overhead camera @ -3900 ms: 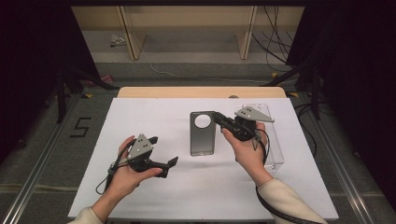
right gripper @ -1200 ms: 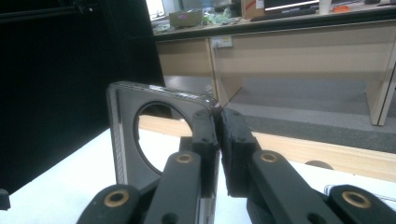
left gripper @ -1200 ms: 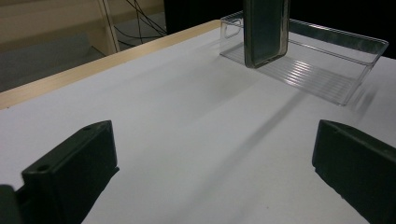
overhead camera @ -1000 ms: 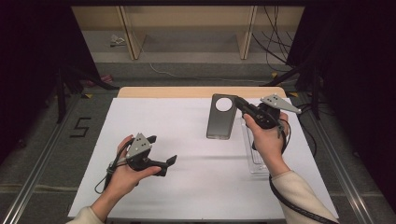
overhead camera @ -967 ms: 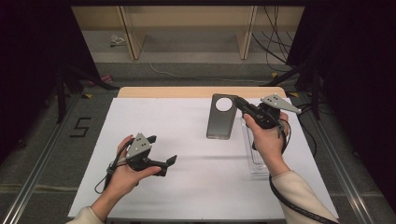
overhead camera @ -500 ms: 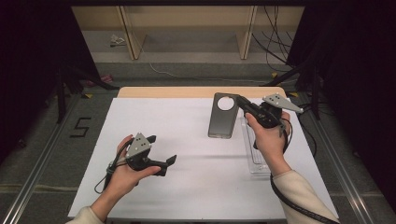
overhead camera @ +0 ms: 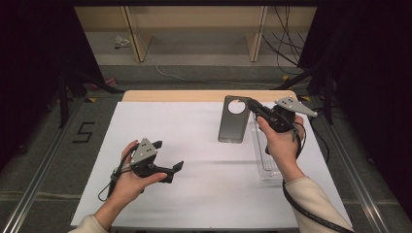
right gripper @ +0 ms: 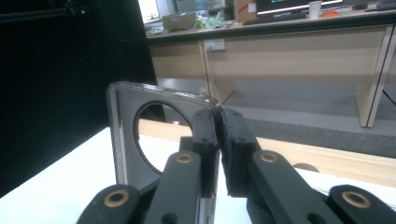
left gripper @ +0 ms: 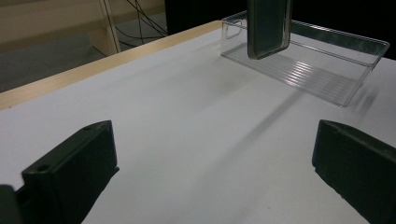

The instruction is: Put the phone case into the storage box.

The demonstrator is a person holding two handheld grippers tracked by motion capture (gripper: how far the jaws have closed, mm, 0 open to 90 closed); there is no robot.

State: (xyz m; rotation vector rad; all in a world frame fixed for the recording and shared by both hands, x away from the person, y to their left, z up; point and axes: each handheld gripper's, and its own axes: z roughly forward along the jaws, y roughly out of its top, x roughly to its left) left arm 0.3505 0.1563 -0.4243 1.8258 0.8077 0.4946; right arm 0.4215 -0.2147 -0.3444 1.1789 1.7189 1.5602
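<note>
Right claw [overhead camera: 252, 104] is clenched on the edge of a dark smoky translucent phone case with a round camera hole [overhead camera: 234, 121], apparently holding it raised beside the clear plastic ribbed tray [overhead camera: 266, 160], probably for lowering in next, while the left claw [overhead camera: 176, 167] rests released.

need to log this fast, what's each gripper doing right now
Left gripper: open, holding nothing, low over the white table.
Right gripper: closed on the edge of the grey phone case, beside the clear tray.

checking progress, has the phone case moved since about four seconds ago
Yes. The phone case has gone right and toward the table's far wooden edge, next to the clear tray, held by the right gripper.
</note>
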